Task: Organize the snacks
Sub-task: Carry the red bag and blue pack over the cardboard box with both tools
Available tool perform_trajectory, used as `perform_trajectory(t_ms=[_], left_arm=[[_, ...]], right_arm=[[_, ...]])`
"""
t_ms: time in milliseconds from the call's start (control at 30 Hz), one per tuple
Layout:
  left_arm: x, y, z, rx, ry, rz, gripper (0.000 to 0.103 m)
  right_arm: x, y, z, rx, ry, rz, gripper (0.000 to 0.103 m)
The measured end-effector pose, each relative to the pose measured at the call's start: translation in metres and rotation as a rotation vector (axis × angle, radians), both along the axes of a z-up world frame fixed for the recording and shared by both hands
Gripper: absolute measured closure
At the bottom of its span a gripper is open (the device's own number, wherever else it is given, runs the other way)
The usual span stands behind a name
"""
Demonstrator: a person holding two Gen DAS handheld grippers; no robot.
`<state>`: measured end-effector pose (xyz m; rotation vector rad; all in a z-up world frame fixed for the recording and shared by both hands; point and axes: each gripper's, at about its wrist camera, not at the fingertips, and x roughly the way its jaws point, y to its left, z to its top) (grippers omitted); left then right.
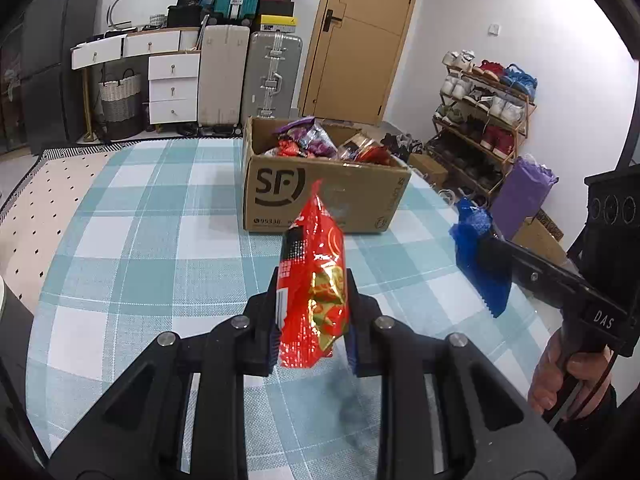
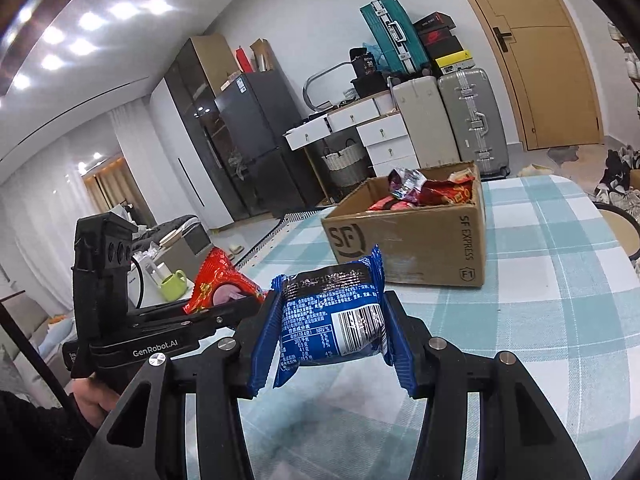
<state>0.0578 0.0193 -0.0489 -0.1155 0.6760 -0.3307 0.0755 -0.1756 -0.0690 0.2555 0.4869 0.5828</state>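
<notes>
The left hand-held gripper [image 1: 312, 320] is clamped on a red pack [image 1: 316, 280]. The pack stands on end between the pads, long axis upright, top seam pointing toward the box [image 1: 320, 196]. The right hand-held gripper [image 2: 332, 328] is clamped on a blue pack [image 2: 332, 316]. This pack lies crosswise between the pads, barcode face toward the camera. Both packs are held clear above the bench [image 1: 140, 240].

The box stands on the bench straight ahead of the left hand-held gripper. From the right hand-held gripper it lies ahead and slightly right. It is open at the top and already holds several packs. Judged from the views, the left hand-held gripper is lined up more squarely with the box. Which one is nearer cannot be told. The coming move appears to be a carry forward and over the near wall, then release.

The left view shows the right hand-held gripper off to its right, with the blue pack seen edge-on. Only the right view shows the blue pack's printed face. The right view also shows the box's side panel and a green mug [image 2: 174, 282] beyond the bench.
</notes>
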Motion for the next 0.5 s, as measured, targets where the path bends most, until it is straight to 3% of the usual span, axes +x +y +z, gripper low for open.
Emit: perform_trajectory(t_ms=[167,500], left_arm=[[-0.017,0.010,0.023,-0.055,-0.038,0.012,0.081],[-0.046,0.020,0.067,-0.088,-0.073,-0.018,0.081]], right_arm=[[-0.016,0.005,0.019,0.053,0.004,0.004,0.053],[-0.044,0.018,0.052,0.068,-0.034,0.020,0.053]])
